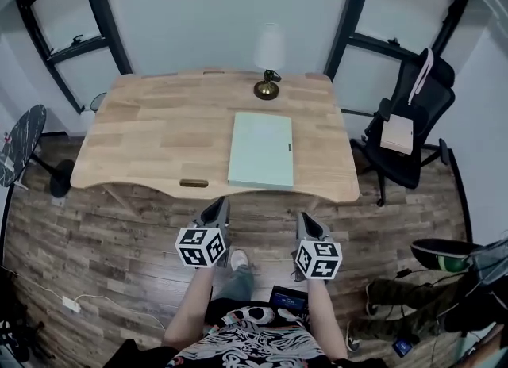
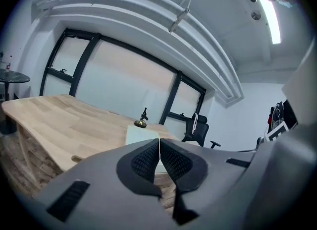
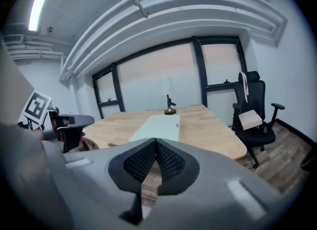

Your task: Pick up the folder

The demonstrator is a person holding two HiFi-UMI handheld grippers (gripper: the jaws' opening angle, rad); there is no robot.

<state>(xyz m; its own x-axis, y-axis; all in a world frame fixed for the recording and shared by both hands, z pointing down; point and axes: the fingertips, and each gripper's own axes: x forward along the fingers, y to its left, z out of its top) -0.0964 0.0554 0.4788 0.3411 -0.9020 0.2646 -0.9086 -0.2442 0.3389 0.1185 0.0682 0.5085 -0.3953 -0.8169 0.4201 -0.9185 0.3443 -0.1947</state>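
- Pale-green folder lies flat on the wooden counter, right of centre, near its front edge.
- Jaws pressed together, empty: left hand-held gripper and right hand-held gripper, both short of the counter.

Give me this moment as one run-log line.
stage: pre-grasp | left gripper: shut, empty | right gripper: shut, empty | folder: flat on table, untouched

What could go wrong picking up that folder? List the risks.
1. The left gripper and right gripper both have shut jaws; they must open before reaching the folder.
2. It lies flat on the table, so the jaws may push it toward the brass-based lamp instead of gripping.
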